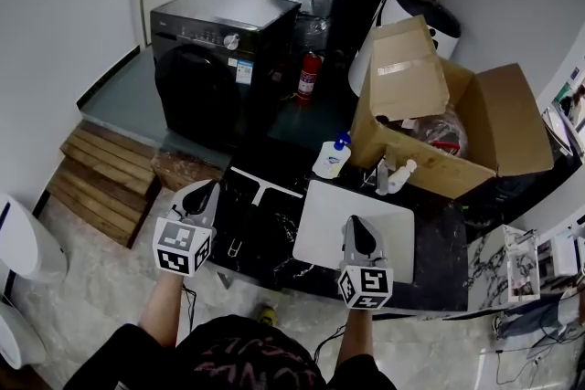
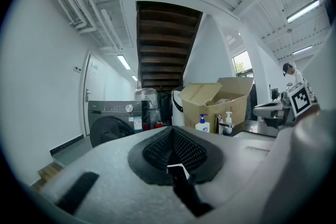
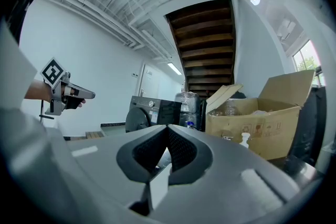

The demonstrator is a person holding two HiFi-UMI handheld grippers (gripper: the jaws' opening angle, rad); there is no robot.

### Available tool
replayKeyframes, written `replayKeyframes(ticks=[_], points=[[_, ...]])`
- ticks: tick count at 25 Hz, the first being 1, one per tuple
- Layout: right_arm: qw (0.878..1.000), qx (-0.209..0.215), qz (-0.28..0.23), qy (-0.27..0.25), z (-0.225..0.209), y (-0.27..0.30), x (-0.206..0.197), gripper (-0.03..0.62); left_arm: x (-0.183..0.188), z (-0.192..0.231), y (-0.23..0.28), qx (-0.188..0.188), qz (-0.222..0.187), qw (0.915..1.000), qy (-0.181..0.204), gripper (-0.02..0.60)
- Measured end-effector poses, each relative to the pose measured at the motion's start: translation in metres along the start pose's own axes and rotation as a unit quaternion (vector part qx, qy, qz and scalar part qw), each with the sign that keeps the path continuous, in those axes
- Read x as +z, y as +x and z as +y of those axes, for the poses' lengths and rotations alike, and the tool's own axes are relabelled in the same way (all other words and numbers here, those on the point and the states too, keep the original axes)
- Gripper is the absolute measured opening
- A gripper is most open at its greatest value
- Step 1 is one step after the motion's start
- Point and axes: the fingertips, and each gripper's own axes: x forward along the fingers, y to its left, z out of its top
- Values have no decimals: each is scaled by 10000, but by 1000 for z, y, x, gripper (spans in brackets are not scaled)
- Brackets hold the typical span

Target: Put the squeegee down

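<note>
Squeegee (image 1: 259,198) lies flat on the black marbled countertop (image 1: 274,242): thin T shape, handle toward the person. It sits between the left gripper (image 1: 205,189) and a white rounded board (image 1: 352,215), touching neither. Right gripper (image 1: 359,229) is over the board. Both have their ribbed black pads pressed together, nothing pinched. Behind: blue-pump soap bottle (image 1: 333,158), white pump bottle (image 1: 399,176), open cardboard box (image 1: 475,132) holding crumpled clear plastic. Black washing machine (image 1: 219,59) stands beyond.

Countertop (image 1: 270,237) glossy black, veined like polished stone; the white board (image 1: 320,224) on it matt. Cardboard box (image 1: 512,119) at 2 o'clock, dull brown. Steps (image 1: 96,178) at 9 o'clock, bare slatted wood. Left gripper (image 2: 172,134) and right gripper (image 3: 167,136): matt grey shells, ribbed black pads.
</note>
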Motion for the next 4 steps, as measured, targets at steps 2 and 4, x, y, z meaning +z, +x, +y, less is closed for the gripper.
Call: replayKeyframes(ticks=[2, 4], points=[[10000, -24, -10, 2, -1, -1, 1, 9, 1, 2, -2, 12, -7, 10000, -8, 2], [10000, -56, -22, 7, -3, -2, 3, 9, 3, 3, -3, 24, -19, 10000, -3, 2]])
